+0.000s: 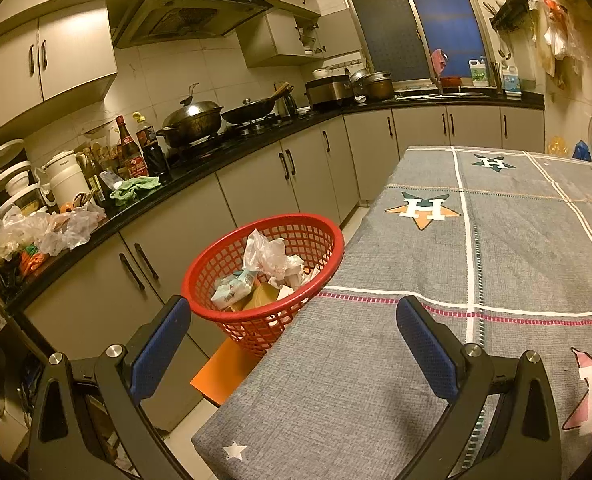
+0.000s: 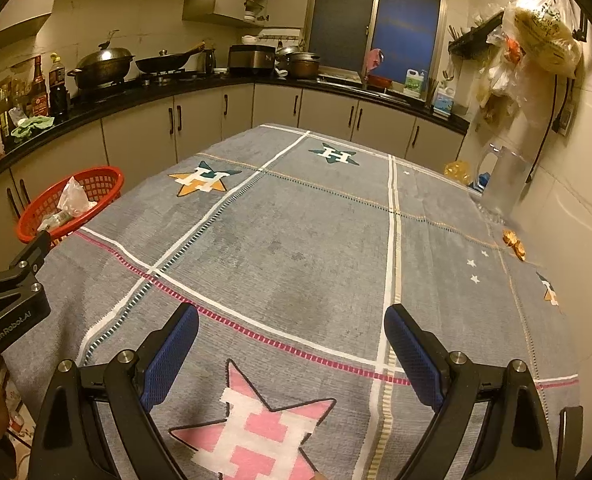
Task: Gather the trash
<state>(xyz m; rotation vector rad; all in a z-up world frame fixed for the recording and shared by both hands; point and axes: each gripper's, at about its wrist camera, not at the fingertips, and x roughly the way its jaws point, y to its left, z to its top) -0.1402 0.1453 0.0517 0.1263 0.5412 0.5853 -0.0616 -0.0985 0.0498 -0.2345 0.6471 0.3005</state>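
Observation:
A red mesh basket (image 1: pixel 315 236) stands on an orange stool beside the table's left edge, holding crumpled plastic, wrappers and a brown packet (image 1: pixel 262 294). My left gripper (image 1: pixel 294 330) is open above the table's near left corner, just short of the basket, with nothing between its blue pads. In the right wrist view the basket (image 2: pixel 100 188) sits far left. My right gripper (image 2: pixel 292 340) is open and empty over the grey star-patterned tablecloth (image 2: pixel 296 240). Small orange scraps (image 2: pixel 513 242) lie at the table's right edge by the wall.
A black counter (image 1: pixel 200 168) with pots, bottles and plastic bags runs along the left and back walls. A clear pitcher (image 2: pixel 503 180) stands at the table's far right corner. Bags hang on the right wall (image 2: pixel 535 40). The left gripper's body shows at the left of the right wrist view (image 2: pixel 12 296).

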